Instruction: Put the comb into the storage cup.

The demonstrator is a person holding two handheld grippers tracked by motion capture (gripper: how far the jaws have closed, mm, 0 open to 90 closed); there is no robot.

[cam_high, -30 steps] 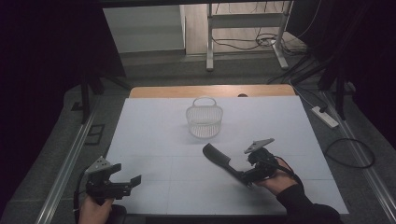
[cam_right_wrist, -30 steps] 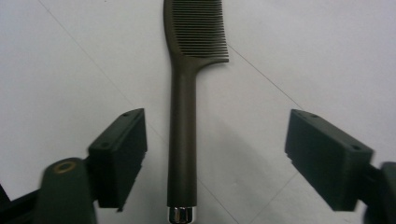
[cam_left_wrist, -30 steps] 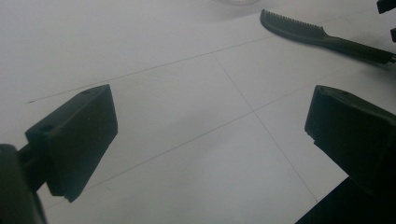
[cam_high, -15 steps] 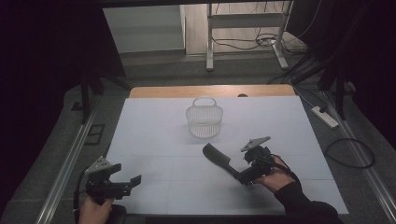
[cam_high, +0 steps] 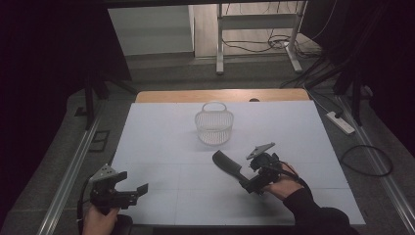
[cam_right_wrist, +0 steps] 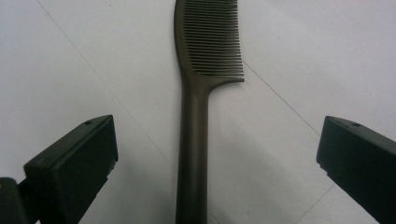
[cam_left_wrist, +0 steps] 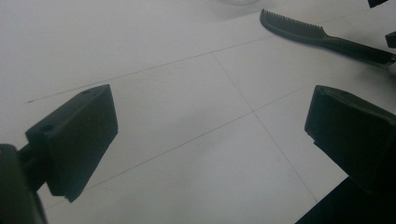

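The comb [cam_right_wrist: 196, 93] lies flat on the table [cam_high: 161, 147], short of the basket [cam_high: 214, 125] — its handle between the right gripper's [cam_right_wrist: 217, 158] wide jaws (just opened, pads clear). Better to centre on the handle before closing; the left gripper [cam_left_wrist: 210, 135] gapes empty.

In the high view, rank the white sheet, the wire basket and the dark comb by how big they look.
1. White sheet, by far the largest.
2. Wire basket.
3. Comb, long but thin; it is about as long as the basket is wide and lies nearer the camera, so this order is unsure.
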